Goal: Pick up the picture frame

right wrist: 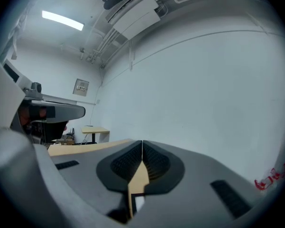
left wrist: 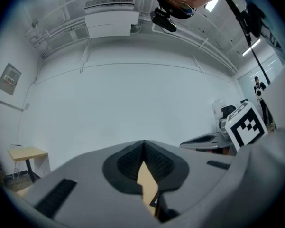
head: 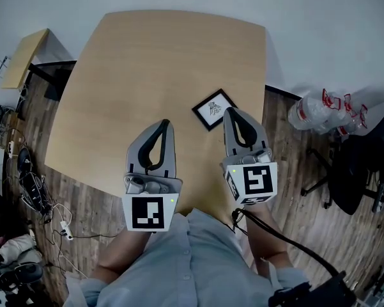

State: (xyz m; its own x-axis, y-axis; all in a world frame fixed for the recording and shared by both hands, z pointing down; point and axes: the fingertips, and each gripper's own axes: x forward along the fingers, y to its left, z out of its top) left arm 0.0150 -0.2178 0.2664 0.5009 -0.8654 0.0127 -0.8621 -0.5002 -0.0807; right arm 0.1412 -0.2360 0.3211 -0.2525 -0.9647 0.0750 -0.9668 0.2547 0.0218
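Observation:
A small black picture frame [head: 214, 109] with a white mat lies flat on the wooden table [head: 153, 62], toward its right edge. My right gripper [head: 230, 112] is shut and empty, its tip over the frame's near right corner; whether it touches I cannot tell. In the right gripper view a sliver of the frame [right wrist: 136, 201] shows below the closed jaws. My left gripper [head: 165, 123] is shut with nothing in it, over bare table to the frame's left. In the left gripper view a frame corner [left wrist: 154, 202] peeks under the jaws, with the right gripper [left wrist: 206, 140] alongside.
A small wooden desk [head: 25, 56] stands at the far left. Packed plastic bottles [head: 319, 110] and a black chair [head: 364, 165] sit on the floor to the right of the table. Cables and a power strip [head: 32, 190] lie on the floor at left.

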